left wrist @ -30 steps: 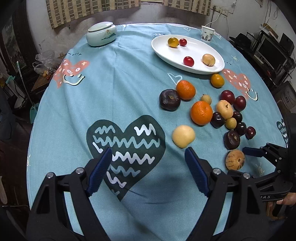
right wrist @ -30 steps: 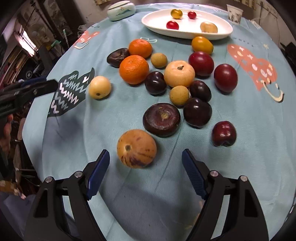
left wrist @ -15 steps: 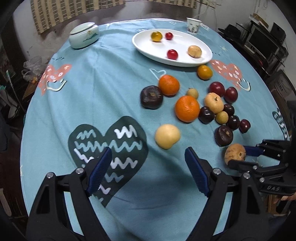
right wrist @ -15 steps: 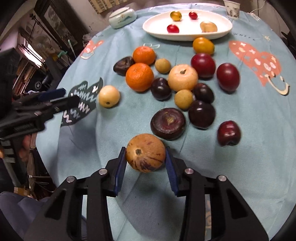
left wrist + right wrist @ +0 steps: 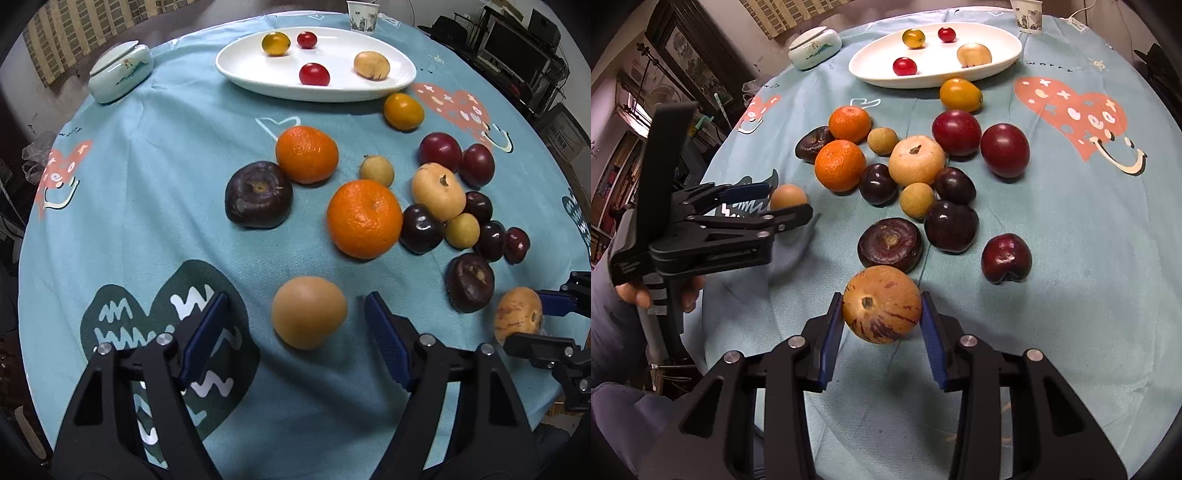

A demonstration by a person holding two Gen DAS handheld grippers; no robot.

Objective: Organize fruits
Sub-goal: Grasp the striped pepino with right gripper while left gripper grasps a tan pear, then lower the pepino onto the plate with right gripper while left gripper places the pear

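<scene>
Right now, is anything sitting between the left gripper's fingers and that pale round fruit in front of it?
Nothing visible: the left gripper stands open around the pale round fruit, with bare tablecloth either side.

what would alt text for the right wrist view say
The right hand-held gripper clamps a streaked tan fruit over a blue tablecloth strewn with oranges and dark plums. The left hand-held gripper straddles a pale round fruit; four small fruits sit on a white plate beyond.

The cup (image 5: pixel 362 15) is cut off by the top edge in both views. In the right wrist view the left gripper (image 5: pixel 783 205) hides the lower part of the pale fruit (image 5: pixel 788 195); the print on the cup is too small to read.
</scene>
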